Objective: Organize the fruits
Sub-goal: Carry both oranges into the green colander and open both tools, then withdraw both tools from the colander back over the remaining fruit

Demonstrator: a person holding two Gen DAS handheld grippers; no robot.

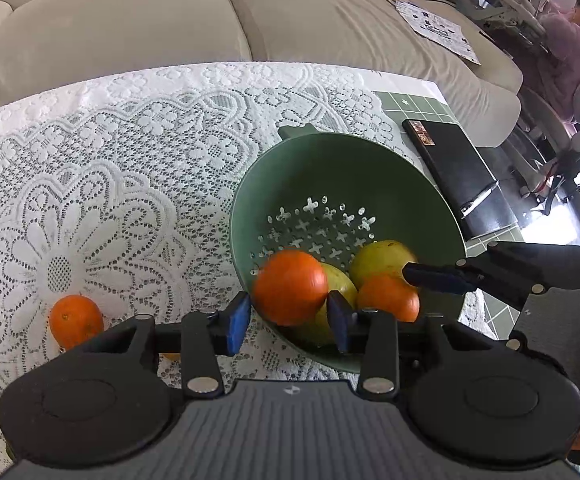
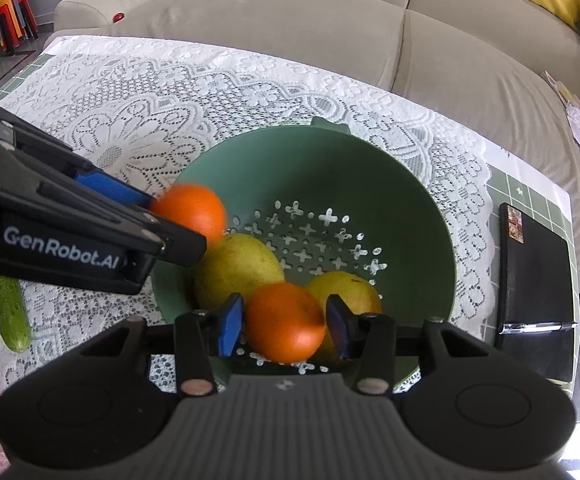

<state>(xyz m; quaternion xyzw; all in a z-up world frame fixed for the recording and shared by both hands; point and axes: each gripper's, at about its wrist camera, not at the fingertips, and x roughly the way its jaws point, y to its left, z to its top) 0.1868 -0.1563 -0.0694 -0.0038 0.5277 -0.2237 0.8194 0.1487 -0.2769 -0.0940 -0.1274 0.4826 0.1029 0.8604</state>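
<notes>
Two pears (image 2: 242,270) lie in my colander (image 2: 410,216); both grippers' fingers grip oranges over it, left gripper (image 1: 288,314), right gripper (image 2: 284,326); one orange (image 1: 76,320) waits on the counter (image 1: 130,160).

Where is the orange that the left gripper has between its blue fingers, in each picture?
Left wrist view: the orange sits low in the middle, between the left gripper fingers, over the near rim of the green colander.
Right wrist view: the same orange shows left of centre, at the colander's left edge.
Shared landmark: the green colander.
</notes>
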